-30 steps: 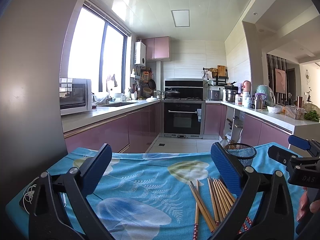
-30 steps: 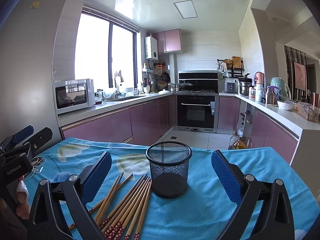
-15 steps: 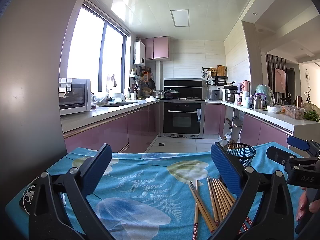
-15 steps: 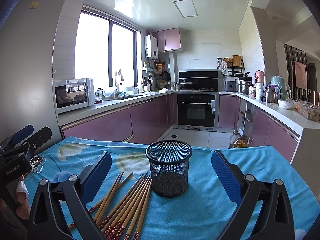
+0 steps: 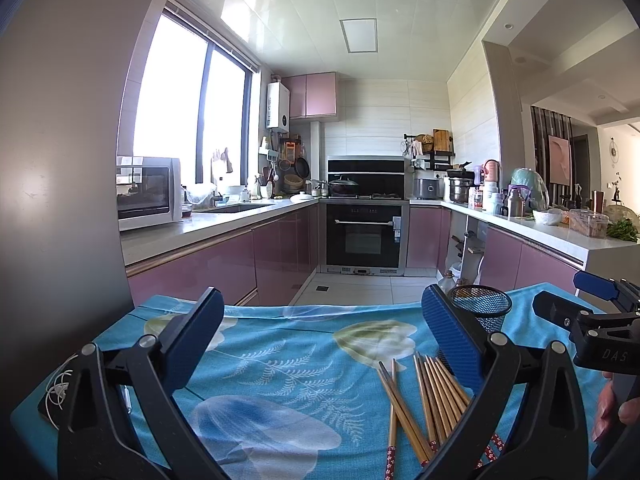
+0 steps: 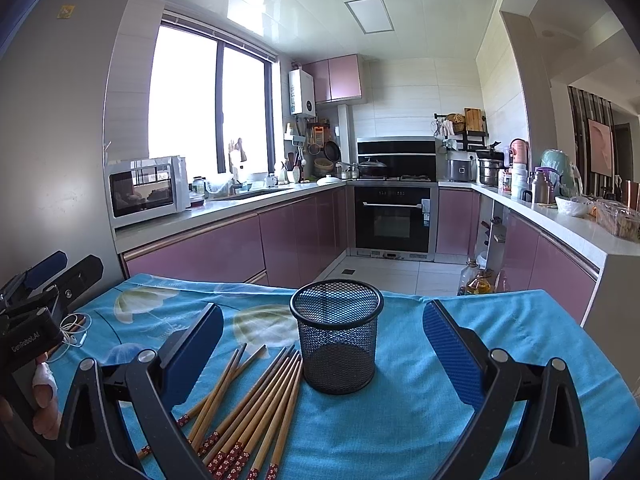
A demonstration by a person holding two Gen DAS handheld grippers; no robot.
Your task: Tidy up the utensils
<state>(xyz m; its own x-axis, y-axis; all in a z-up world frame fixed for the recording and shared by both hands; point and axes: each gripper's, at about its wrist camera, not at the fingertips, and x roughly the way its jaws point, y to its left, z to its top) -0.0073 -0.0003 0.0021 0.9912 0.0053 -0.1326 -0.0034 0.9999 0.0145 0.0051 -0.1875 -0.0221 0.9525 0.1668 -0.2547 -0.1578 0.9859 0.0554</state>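
Note:
Several wooden chopsticks with red flowered ends lie loose on the blue floral tablecloth, just left of an upright black mesh cup with nothing inside. My right gripper is open above the cloth, and the cup stands between its blue pads. In the left wrist view the chopsticks lie under the right pad of my open left gripper, with the mesh cup behind that pad. Each gripper shows at the edge of the other's view, held by a hand.
The table's far edge drops to the kitchen floor. A tangled white earphone cable lies at the cloth's left edge. A grey fridge wall stands close on the left. Pink cabinets and an oven are beyond.
Both views have barely shifted; the grippers stay open and hover in place. Chopsticks and cup have not moved.

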